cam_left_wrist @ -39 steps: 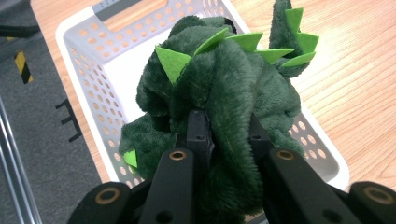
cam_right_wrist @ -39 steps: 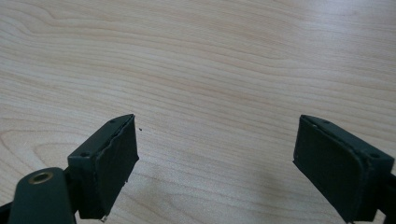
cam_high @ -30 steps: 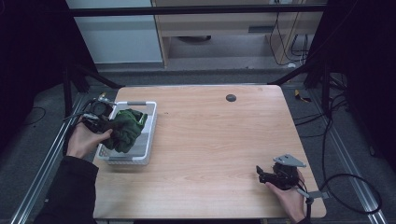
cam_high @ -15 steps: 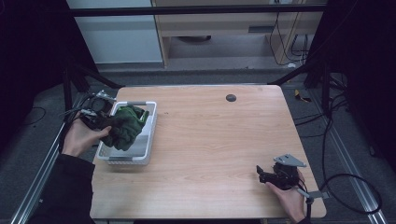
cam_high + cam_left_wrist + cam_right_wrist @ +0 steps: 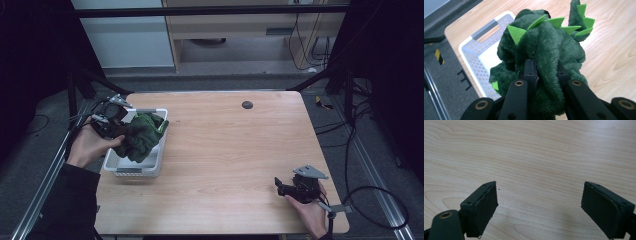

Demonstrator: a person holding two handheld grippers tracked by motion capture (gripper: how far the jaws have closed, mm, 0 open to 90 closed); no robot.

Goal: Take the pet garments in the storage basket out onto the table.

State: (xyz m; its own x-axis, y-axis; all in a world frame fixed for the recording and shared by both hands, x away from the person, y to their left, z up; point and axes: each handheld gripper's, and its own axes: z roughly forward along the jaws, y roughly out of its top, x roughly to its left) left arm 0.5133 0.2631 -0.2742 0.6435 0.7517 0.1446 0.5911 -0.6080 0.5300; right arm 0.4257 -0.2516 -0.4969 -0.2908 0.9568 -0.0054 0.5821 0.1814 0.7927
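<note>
A: Where is the green plush dinosaur [image 5: 544,47]?

B: At about nine o'clock on the tabletop [image 5: 240,150], hanging above the white perforated basket [image 5: 150,167]. The left hand-held gripper [image 5: 112,122] is clamped on a thick fold of its body, jaws buried in the fur, light green felt spikes pointing up and away.

A: Why hold it that way?

B: My guess: a bunched fold gives soft fabric something firm to pinch, and the height keeps it free of the basket rim. Whether it is going in or coming out, I cannot tell.

A: And the other one?

B: The right hand-held gripper [image 5: 292,189] rests near five o'clock, jaws spread wide over bare wood, probably just parked clear.

A: Any writing?

B: No brand, label or text that I can read anywhere.
</note>
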